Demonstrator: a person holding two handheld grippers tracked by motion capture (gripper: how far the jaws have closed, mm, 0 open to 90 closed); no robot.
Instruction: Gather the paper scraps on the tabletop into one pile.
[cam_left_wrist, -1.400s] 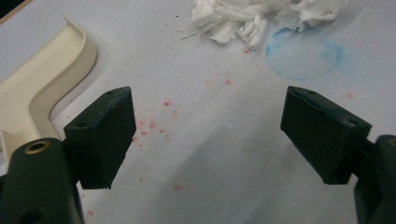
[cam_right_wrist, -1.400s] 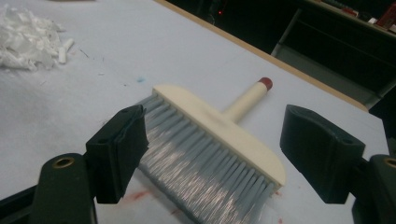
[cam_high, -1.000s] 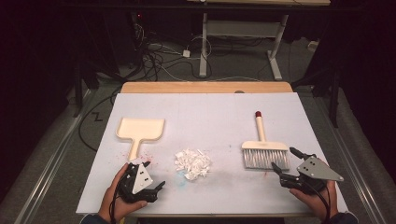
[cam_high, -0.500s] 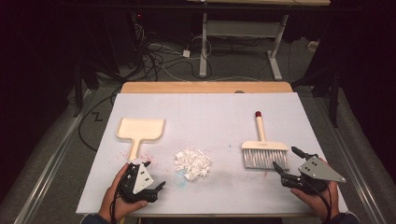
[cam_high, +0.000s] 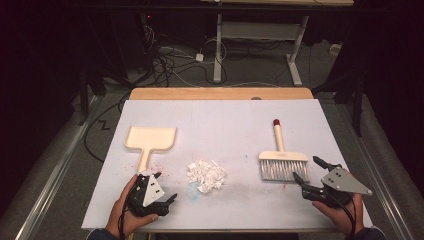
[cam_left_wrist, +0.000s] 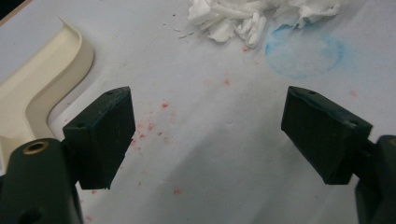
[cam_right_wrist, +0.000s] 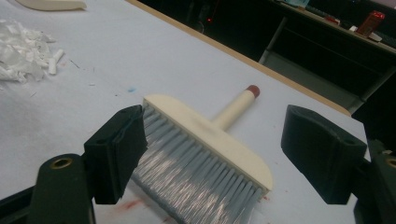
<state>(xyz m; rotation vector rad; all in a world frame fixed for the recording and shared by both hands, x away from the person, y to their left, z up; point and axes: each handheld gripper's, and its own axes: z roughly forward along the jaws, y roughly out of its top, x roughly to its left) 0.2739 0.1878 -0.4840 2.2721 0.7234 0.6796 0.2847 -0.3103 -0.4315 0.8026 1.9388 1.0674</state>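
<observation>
A cream dustpan (cam_high: 149, 140) lies flat at the table's left, its handle toward me; its edge shows as the dustpan (cam_left_wrist: 42, 84) in the left gripper view. A pile of white paper scraps (cam_high: 205, 175) sits at the table's middle, seen again as scraps (cam_left_wrist: 252, 16) and scraps (cam_right_wrist: 23, 53). A cream hand brush (cam_high: 281, 157) with grey bristles and a red-tipped handle lies at the right. My left gripper (cam_high: 161, 188) is open just below the dustpan handle, holding nothing. My right gripper (cam_high: 310, 170) is open, its jaws either side of the brush (cam_right_wrist: 205, 144) bristles, apart from them.
The white table cover (cam_high: 225, 125) bears red specks and a blue ring stain (cam_left_wrist: 303, 51) near the scraps. A wooden strip (cam_high: 220, 93) edges the far side. Cables and a desk frame (cam_high: 220, 45) stand on the floor beyond.
The right gripper has shifted slightly to the right and toward me. The left gripper and the objects stay as they were.
</observation>
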